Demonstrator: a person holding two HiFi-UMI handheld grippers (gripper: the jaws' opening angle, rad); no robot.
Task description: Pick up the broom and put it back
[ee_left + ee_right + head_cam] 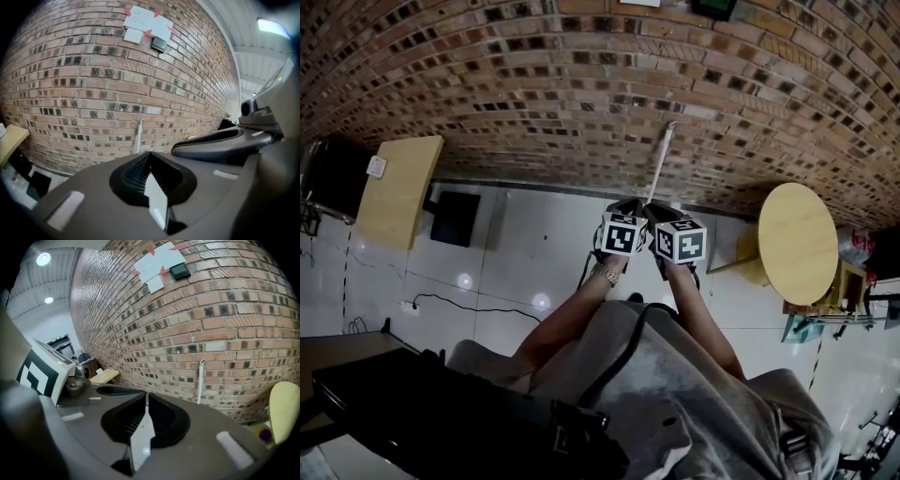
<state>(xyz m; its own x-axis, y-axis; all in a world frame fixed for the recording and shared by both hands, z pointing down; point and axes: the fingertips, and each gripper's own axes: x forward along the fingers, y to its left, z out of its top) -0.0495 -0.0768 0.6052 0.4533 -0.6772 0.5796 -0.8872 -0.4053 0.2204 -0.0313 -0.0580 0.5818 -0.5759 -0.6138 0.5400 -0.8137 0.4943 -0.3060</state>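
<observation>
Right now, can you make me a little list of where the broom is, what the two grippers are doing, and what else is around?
broom: white handle leaning on the brick wall, nobody holding it
left gripper: jaws together, nothing in it
right gripper: jaws together, nothing in it
grippers' spot: side by side, pointing at the broom, not touching it
round table: right of the broom
wooden table: far left by the wall
papers: taped high on the wall
</observation>
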